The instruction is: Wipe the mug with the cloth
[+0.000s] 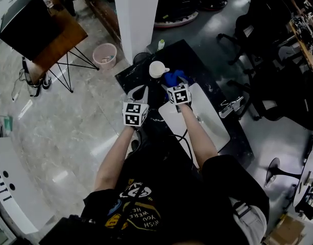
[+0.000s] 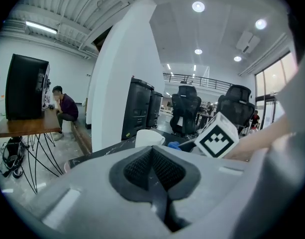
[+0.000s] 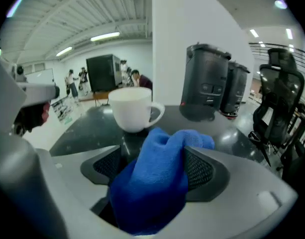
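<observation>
Bulging fuzzy blue cloth (image 3: pixel 157 178), round wht mug (image 3: pixel 132 108)

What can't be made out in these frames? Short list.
- Mug inside: its wall hides it in the right gripper view; too small in the head view.
- Cloth underside: its own folds hide it, right gripper view.
- Bottle label: too small, head view.
- Mug base, left gripper view: behind the left gripper.

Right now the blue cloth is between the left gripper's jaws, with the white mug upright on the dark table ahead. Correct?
Wrong gripper. The blue cloth is between the jaws of the right gripper, as the right gripper view shows; the jaws of the left gripper are together on nothing. The white mug stands upright on the dark table ahead.
</observation>
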Available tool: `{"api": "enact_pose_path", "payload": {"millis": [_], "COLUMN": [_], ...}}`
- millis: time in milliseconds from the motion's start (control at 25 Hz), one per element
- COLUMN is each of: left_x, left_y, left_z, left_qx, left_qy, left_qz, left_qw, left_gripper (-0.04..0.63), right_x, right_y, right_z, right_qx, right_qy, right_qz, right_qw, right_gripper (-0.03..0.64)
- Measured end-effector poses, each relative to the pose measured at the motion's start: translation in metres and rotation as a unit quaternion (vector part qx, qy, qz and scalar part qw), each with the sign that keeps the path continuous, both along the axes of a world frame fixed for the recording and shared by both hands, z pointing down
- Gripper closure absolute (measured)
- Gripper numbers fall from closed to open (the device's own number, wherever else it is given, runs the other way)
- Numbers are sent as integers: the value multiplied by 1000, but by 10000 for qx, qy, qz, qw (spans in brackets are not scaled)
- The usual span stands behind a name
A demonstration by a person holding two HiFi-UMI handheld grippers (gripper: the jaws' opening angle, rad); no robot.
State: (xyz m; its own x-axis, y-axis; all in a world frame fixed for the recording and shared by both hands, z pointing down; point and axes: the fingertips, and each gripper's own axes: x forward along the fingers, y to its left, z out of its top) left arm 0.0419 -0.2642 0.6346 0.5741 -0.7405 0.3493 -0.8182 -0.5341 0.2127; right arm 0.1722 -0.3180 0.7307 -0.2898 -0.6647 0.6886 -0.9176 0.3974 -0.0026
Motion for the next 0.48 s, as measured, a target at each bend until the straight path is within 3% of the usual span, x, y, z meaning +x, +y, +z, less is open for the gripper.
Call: {"api": "enact_pose_path", "payload": {"millis": [40,80,280,320,360,480], "left_x": [0,0,-2,-3,-3,1], "left_y": [0,1,1,1,1,-1], "left_z": [1,2,9,10,10,12], "left_qx": [-15,-31,-124,-145,-167,-188], "left_qy": [-21,-27,-16,-2,9,-12], "left_qz": [1,4,-32,-56,-71,-52], "left_qw": [10000,10000,9999,9999,9998,9998], "left_gripper": [592,592,592,592,592,592], "right_x": [-1,0,-4,-4,-4,-2], "right_y": [-1,-1,5,6,9,15], "right_z": [8,12,9,8,8,8], "right_qx": [-141,-151,239,250,250,262], "right_qy": [56,52,223,256,260,110], "right_qz": [-86,-124,-477,-537,-565,-600], "right_qw": [9998,9998,9983,9979,9978,9978], "right_gripper": [231,294,357,393,474,489]}}
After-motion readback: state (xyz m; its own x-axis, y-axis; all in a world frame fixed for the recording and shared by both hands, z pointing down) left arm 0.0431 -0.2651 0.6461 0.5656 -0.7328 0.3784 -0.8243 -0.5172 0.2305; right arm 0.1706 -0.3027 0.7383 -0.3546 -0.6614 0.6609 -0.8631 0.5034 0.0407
